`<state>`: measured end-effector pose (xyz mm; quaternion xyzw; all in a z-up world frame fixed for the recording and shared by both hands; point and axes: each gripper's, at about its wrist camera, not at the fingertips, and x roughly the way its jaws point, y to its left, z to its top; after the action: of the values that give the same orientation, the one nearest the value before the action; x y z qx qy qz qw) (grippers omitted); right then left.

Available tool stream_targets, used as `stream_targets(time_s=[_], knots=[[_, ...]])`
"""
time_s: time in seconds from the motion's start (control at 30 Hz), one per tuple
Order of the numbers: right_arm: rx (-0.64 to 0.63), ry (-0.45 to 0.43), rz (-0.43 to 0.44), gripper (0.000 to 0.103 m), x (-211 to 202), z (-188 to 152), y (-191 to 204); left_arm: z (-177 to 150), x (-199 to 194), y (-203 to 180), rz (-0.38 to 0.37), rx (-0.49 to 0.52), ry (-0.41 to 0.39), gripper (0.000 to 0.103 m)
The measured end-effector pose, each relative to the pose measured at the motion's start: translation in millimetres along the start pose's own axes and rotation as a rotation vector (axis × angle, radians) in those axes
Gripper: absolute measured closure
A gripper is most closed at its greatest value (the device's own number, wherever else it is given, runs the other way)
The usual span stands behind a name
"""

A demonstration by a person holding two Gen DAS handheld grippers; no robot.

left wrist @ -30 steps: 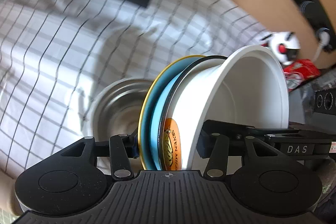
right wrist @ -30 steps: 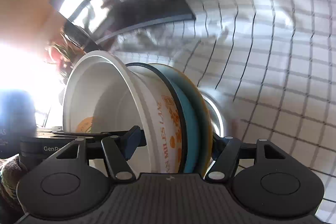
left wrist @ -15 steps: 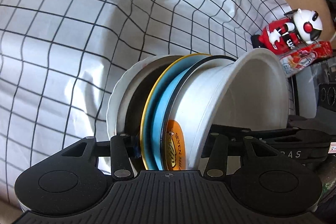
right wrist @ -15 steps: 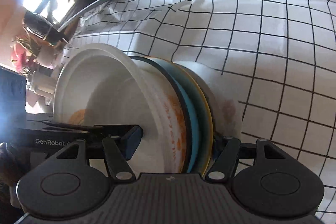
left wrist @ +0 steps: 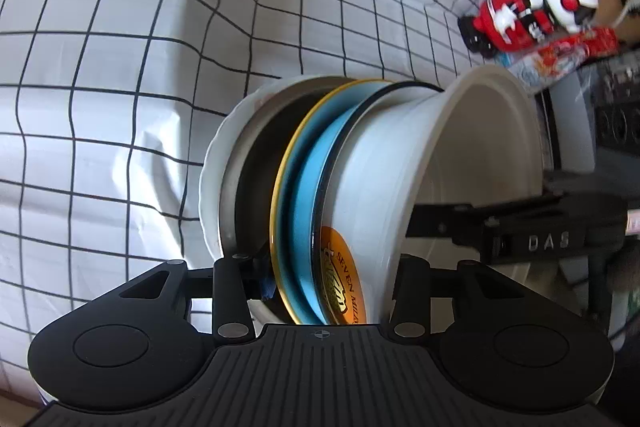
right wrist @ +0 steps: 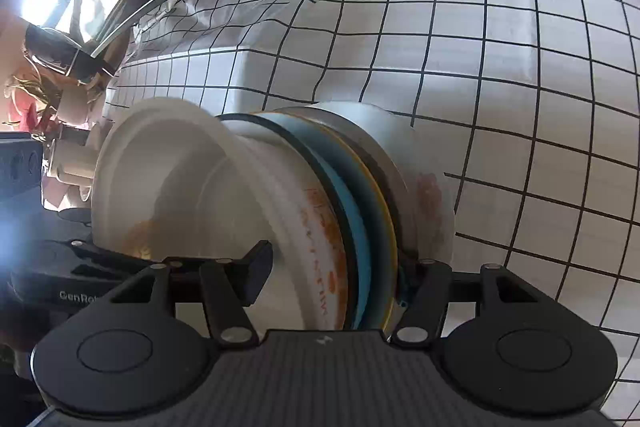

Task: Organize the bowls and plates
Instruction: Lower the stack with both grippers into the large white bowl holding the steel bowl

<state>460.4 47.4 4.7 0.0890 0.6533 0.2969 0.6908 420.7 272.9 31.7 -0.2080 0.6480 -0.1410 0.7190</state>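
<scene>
Stack of white bowl [left wrist: 384, 163] on blue plate [left wrist: 310, 187] between jaws of left gripper [left wrist: 328, 279] and right gripper [right wrist: 328, 267], both closing on it, over checked cloth [left wrist: 100, 107]

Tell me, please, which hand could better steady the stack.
Right, slightly: like the left, its closing fingers straddle white bowl and blue plate, but only its inner finger visibly sits inside the bowl.
</scene>
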Motion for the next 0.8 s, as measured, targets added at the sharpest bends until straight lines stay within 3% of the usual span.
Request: stream_targets(time_s=[0.07,0.23,0.8], knots=[[-0.003,-0.001,0.011,0.046,0,0,-2,0,-3,-1,0.025,0.016,0.001,0.057],[-0.037,-0.007,0.011,0.047,-1,-1,1,3,-6,8,0.048,0.003,-0.019,0.069],[-0.073,0.009,-0.023,0.047,1,0,6,7,-3,-5,0.123,0.02,0.017,0.068]])
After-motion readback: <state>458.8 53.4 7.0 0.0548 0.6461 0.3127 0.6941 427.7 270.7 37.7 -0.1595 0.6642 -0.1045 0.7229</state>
